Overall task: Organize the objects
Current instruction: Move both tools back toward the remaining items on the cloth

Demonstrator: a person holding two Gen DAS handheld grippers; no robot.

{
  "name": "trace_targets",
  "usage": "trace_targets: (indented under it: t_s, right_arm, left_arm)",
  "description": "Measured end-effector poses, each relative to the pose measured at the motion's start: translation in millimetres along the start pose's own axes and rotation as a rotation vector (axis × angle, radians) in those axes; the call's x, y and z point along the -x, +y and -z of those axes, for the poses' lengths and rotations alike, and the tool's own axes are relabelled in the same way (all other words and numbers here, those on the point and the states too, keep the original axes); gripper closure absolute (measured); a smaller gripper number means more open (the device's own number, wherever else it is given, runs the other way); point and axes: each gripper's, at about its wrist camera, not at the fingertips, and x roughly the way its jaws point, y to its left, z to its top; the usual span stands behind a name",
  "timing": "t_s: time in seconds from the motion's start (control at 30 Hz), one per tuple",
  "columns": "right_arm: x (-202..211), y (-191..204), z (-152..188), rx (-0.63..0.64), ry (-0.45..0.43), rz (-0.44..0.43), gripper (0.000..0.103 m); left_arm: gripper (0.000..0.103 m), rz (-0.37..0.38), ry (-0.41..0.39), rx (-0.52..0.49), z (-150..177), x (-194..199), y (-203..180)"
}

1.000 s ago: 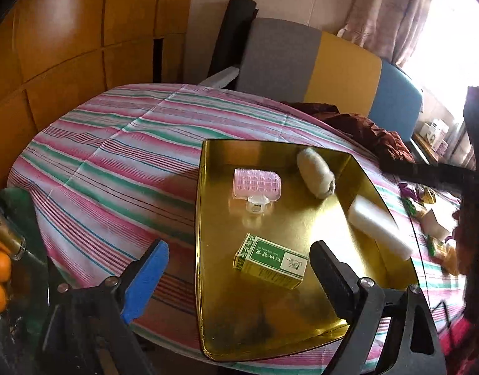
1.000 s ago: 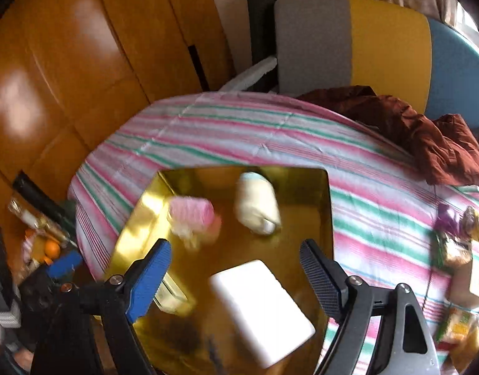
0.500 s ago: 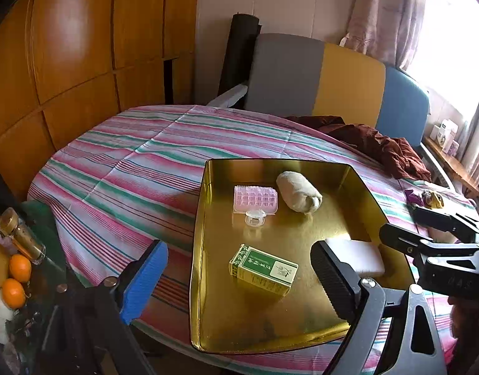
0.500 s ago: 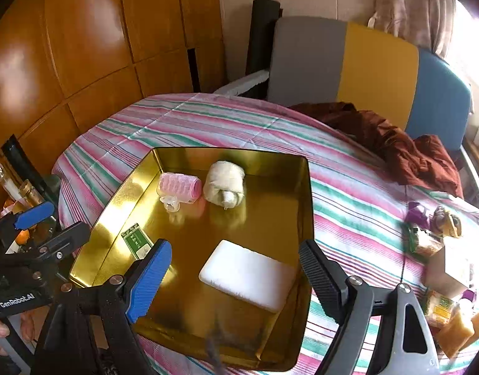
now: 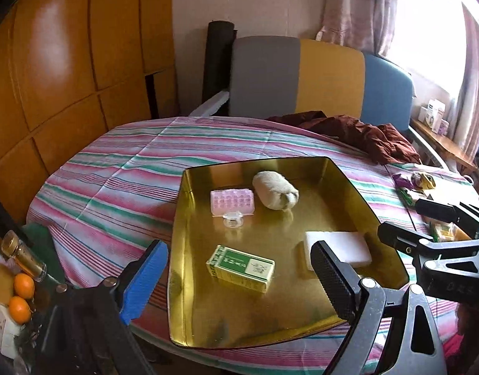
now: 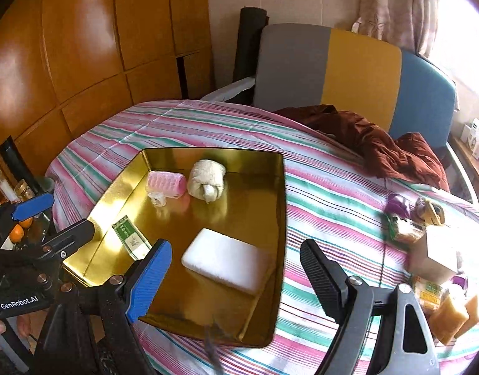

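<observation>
A gold tray (image 5: 189,281) (image 6: 277,218) lies on the striped table. In it are a green box (image 5: 241,268) (image 6: 130,241), a pink hair roller (image 5: 232,201) (image 6: 166,184), a rolled beige cloth (image 5: 275,190) (image 6: 206,180) and a white sponge block (image 5: 339,247) (image 6: 227,264). My left gripper (image 5: 239,281) is open and empty, held back above the tray's near edge. My right gripper (image 6: 234,281) is open and empty, above the tray's near right side, just short of the white block.
Several small packets and boxes (image 6: 427,250) lie on the table right of the tray. A dark red cloth (image 6: 380,143) lies at the far edge before a grey, yellow and blue chair (image 6: 348,68). Oranges and bottles (image 5: 19,281) stand at the left, off the table.
Both grippers have pulled back and up from the tray, so more of the table shows. The white block lies in the tray, free of the right gripper. Both stay open.
</observation>
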Motion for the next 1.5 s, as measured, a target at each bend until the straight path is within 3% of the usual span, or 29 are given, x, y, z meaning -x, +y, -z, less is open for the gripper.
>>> trace_targets:
  t_s: [0.43, 0.53, 0.73, 0.93, 1.33, 1.5]
  right_arm:
    - [4, -48, 17, -0.114, 0.016, 0.075, 0.017]
    - [2, -60, 21, -0.137, 0.029, 0.092, 0.016]
    - [3, -85, 31, -0.195, 0.052, 0.124, 0.016]
    - [18, -129, 42, -0.280, 0.067, 0.188, 0.016]
    - [95, -288, 89, -0.718, 0.056, 0.410, 0.016]
    - [108, -332, 117, -0.921, 0.041, 0.388, 0.016]
  left_arm:
    - [0.010, 0.067, 0.047, -0.073, 7, -10, -35]
    - [0.001, 0.086, 0.055, -0.087, 8, -12, -44]
    - [0.000, 0.119, 0.067, -0.120, 9, -14, -59]
    - [0.000, 0.161, 0.062, -0.167, 2, -15, -78]
    - [0.000, 0.306, 0.062, -0.323, -7, -16, -146]
    - [0.000, 0.367, 0.056, -0.404, -9, -14, -179]
